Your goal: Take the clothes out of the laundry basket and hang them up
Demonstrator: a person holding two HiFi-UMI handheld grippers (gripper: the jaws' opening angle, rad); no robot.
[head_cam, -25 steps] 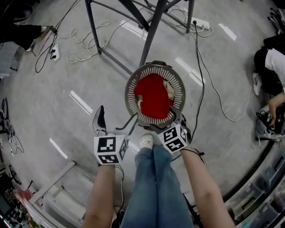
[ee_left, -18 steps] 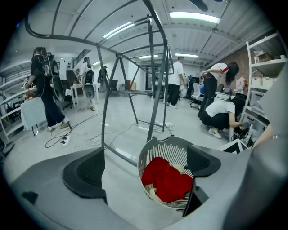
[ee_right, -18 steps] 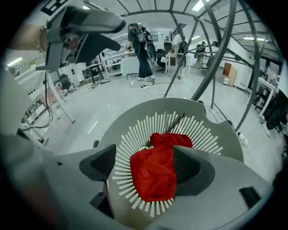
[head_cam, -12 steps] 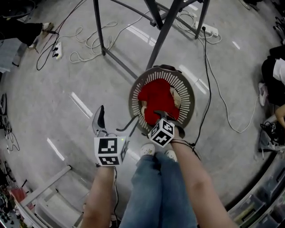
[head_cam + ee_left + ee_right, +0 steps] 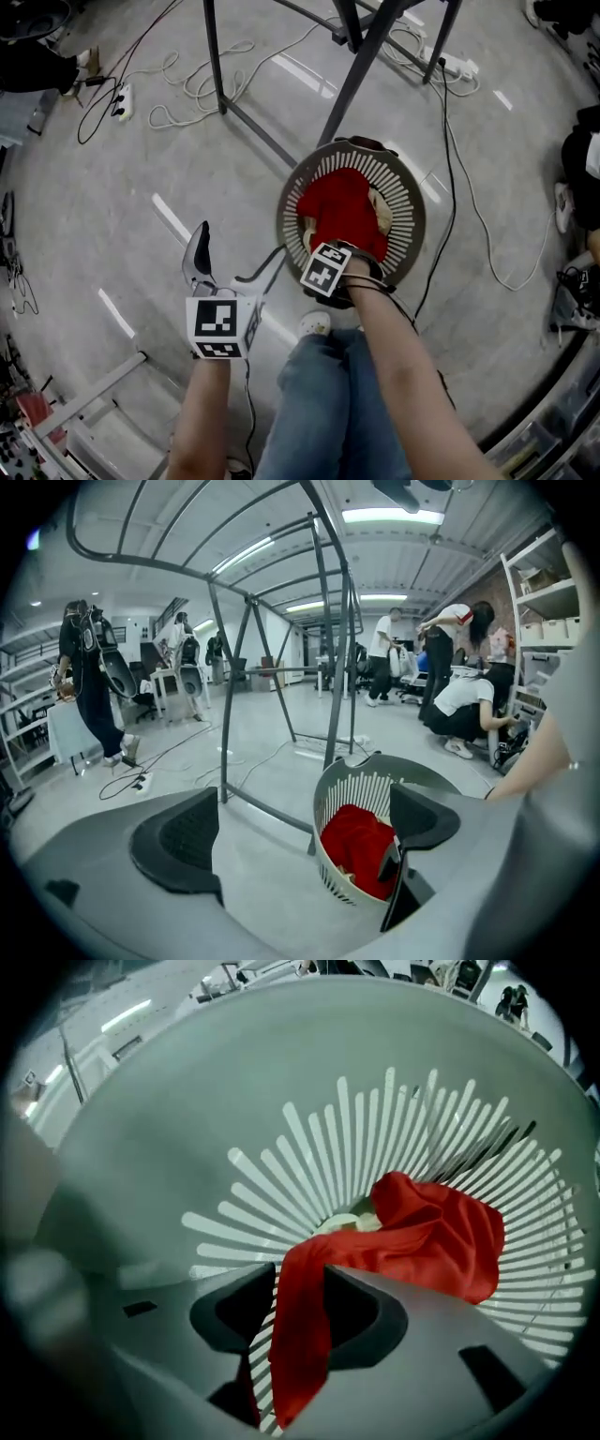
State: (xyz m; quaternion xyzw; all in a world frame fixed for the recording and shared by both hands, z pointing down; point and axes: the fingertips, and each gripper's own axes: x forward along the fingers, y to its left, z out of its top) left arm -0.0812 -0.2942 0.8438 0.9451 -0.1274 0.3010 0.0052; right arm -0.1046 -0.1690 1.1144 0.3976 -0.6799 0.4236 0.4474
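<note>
A red garment (image 5: 422, 1237) is pinched between the narrowed jaws of the right gripper (image 5: 300, 1309), which have just been closing, inside the round slatted laundry basket (image 5: 405, 202). Most of the cloth is left heaped in the basket, with a cream item (image 5: 382, 212) at its three o'clock. The left gripper (image 5: 230, 272) is held wide and empty above the floor (image 5: 112, 187), at the basket's eight o'clock. A metal clothes rack (image 5: 361, 58) is seen at twelve o'clock.
</note>
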